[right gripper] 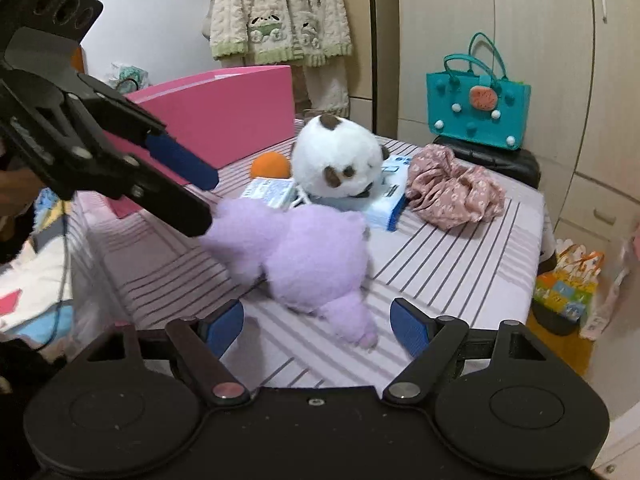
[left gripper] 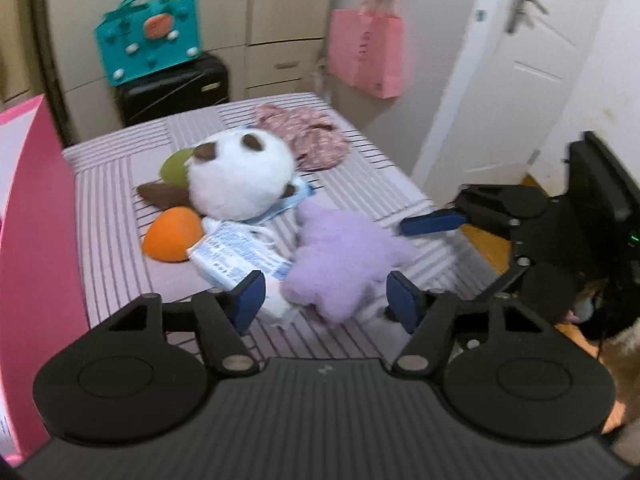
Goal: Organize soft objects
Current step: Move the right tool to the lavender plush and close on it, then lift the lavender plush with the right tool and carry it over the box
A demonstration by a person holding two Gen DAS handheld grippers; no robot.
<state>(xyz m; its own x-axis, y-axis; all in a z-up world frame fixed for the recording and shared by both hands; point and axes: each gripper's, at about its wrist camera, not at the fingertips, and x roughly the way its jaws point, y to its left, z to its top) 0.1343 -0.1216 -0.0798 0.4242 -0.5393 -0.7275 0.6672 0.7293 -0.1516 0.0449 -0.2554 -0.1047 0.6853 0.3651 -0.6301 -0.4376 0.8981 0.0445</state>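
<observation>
1. Left gripper: jaws spread wide, nothing held; the blue pads are seen on either side of the near edge of the purple plush toy, contact not discernible.
2. Right gripper: jaws likewise parted and empty, with one limb of the purple plush toy lying between the pads, untouched.
3. Purple plush toy: laid on the striped bedsheet, nearest of the soft things to both grippers.
4. White packets: lying just beside the purple toy, partly tucked under the panda plush; print too blurred to read.
5. Orange ball and green ball: placed against the panda; the green one is recorded only in the left view, being hidden behind the panda in the right.
6. Floral cloth: crumpled beyond the panda.
7. Pink box: cut off at the frame edge in the left view.
8. Teal bag: standing on a black suitcase past the bed.
9. Cream garment: hung on the wall, shown in the right view only.
</observation>
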